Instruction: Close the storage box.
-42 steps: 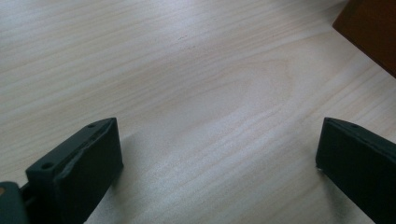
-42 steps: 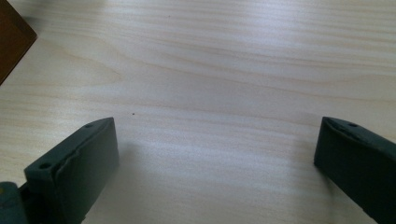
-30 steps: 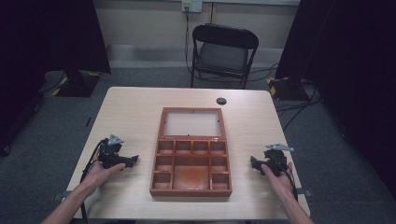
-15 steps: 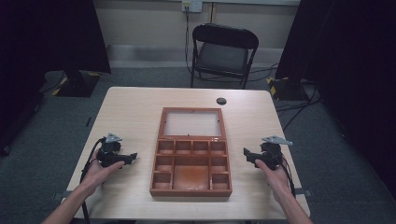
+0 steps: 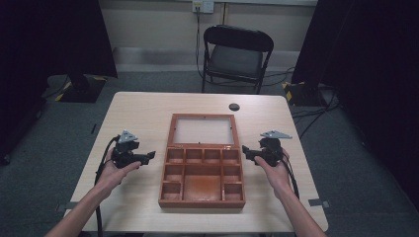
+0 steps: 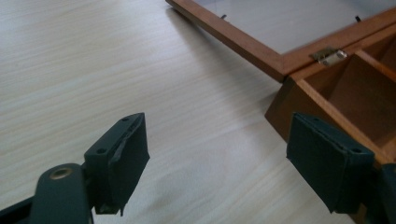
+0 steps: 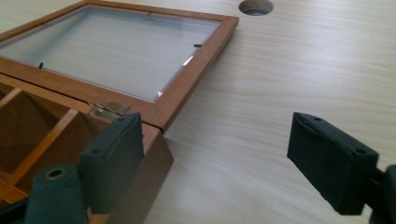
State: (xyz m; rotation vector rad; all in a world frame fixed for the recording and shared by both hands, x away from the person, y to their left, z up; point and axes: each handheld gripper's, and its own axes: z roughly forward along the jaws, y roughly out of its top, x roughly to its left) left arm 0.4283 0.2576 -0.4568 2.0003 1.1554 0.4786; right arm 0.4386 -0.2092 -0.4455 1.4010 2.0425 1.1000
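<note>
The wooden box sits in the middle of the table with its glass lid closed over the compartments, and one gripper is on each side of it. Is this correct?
Not quite. The wooden box is open: in the high view its glass lid lies flat on the table behind the compartments. The left gripper and the right gripper do flank it, with open jaws.

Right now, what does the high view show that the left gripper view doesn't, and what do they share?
High view alone: the whole wooden box with every compartment, a folding chair beyond the table, a round hole in the tabletop, and both hands with the left tool and right tool flanking the box. Left gripper view alone: a brass hinge up close, and the tool's own black pads apart with nothing between them. Shared: the box, its glass lid lying flat open, and the pale tabletop.
</note>
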